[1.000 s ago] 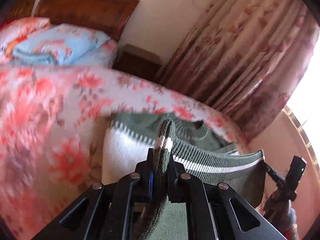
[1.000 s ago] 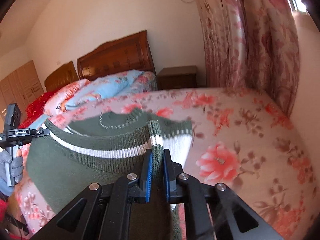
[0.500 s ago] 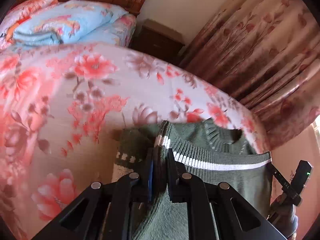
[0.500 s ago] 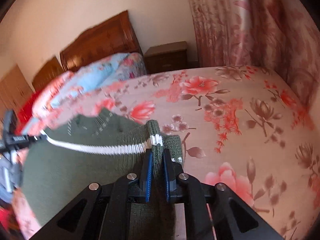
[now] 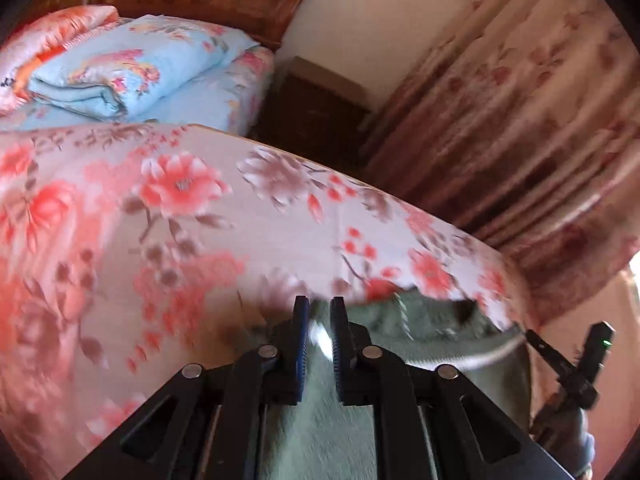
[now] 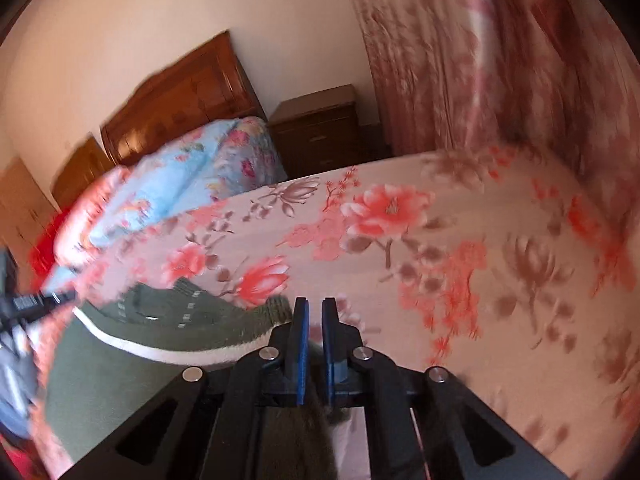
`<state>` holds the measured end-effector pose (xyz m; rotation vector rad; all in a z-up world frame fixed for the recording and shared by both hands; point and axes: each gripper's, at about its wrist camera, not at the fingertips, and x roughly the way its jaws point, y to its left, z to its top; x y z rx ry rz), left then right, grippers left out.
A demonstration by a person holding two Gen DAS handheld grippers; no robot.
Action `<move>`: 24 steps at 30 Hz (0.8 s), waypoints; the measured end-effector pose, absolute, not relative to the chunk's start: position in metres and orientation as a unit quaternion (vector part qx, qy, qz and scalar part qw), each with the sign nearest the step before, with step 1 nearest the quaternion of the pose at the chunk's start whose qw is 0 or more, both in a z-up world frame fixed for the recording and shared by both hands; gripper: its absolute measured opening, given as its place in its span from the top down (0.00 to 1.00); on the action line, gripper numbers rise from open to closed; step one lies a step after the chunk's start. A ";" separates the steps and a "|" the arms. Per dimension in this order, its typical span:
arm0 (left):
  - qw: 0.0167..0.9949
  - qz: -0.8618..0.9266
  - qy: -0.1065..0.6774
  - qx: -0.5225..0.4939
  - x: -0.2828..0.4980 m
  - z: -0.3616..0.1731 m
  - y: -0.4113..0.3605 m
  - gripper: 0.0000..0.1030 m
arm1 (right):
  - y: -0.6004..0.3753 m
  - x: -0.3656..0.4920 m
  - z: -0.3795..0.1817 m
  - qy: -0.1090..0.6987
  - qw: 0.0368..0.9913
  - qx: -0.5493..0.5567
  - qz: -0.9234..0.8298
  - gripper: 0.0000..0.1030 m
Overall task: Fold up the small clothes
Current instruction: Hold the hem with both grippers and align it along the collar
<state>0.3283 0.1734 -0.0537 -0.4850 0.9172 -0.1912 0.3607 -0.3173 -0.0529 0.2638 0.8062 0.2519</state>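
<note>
two tools, each clamped on an end of one green sweater [image 5: 432, 340]: left tool [image 5: 318, 344] pinching knit at lower centre of its frame, right tool [image 6: 314, 352] likewise in its own. stretched crosswise between them, white stripe along the long axis, collar sagging toward the floral bed [image 5: 200, 220] just beyond; garment low in both frames, partly blurred. neither tool nearer. probably next: lowering both together onto the bedspread. folded blue quilt [image 5: 132, 68] upper left, nightstand [image 6: 320, 132] and curtain [image 6: 480, 60] further back, well apart, not in the way.
</note>
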 end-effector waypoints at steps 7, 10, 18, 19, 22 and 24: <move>0.861 -0.113 0.411 -0.277 0.303 -0.054 0.195 0.00 | -0.328 0.324 -0.045 0.377 0.902 0.118 0.176 0.65; 0.864 -0.117 0.416 -0.258 0.309 -0.052 0.186 0.00 | -0.328 0.326 -0.050 0.391 0.897 0.110 0.174 0.65; 0.876 -0.105 0.451 -0.136 0.320 -0.064 0.143 0.00 | -0.310 0.340 -0.062 0.402 0.895 0.069 0.178 0.66; 0.876 -0.104 0.453 -0.131 0.320 -0.066 0.142 0.00 | -0.309 0.341 -0.062 0.403 0.895 0.062 0.180 0.67; 0.879 -0.102 0.450 -0.120 0.320 -0.066 0.140 0.00 | -0.304 0.343 -0.060 0.405 0.894 0.038 0.188 0.76; 0.879 -0.100 0.452 -0.109 0.321 -0.067 0.138 0.00 | -0.300 0.342 -0.061 0.404 0.893 0.025 0.196 0.77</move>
